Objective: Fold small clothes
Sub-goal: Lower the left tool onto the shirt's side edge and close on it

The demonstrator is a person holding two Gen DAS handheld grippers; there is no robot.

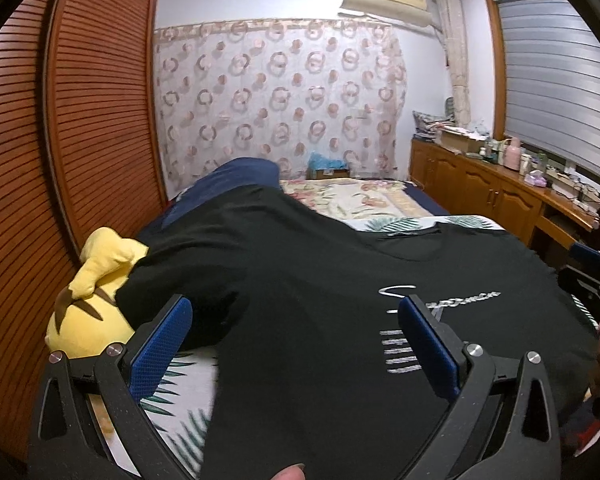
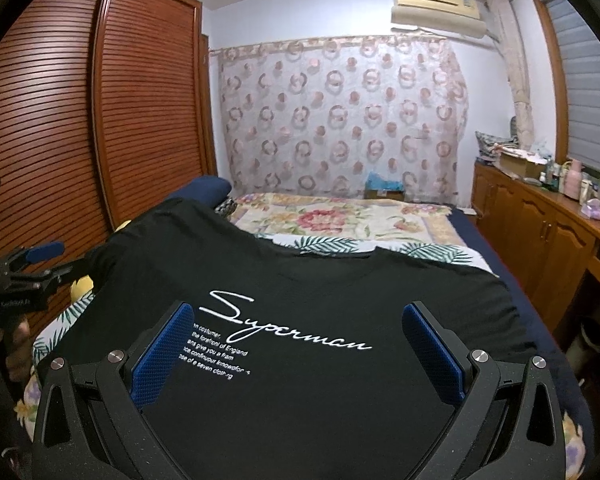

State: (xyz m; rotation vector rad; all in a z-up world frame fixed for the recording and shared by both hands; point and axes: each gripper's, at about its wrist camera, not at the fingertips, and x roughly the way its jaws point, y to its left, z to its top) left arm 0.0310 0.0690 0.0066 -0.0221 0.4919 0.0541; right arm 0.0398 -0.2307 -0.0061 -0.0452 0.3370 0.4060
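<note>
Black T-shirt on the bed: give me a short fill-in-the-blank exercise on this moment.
1. The T-shirt lies spread on the bed with its white print facing ____.
2. The script word on the T-shirt reads ____.
3. The plush toy beside the left sleeve is ____ in colour.
4. Both the left hand-held gripper and the right hand-held gripper have their jaws ____.

Missing words: up; Superman; yellow; open

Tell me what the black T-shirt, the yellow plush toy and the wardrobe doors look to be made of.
Black T-shirt: soft matte knit, probably cotton; it drapes limply, with flat white print.
Yellow plush toy: fuzzy stuffed fabric, with puffy rounded shapes and brown markings.
Wardrobe doors: reddish-brown slatted wood or wood-look panels with a slight sheen; real timber cannot be confirmed.
</note>
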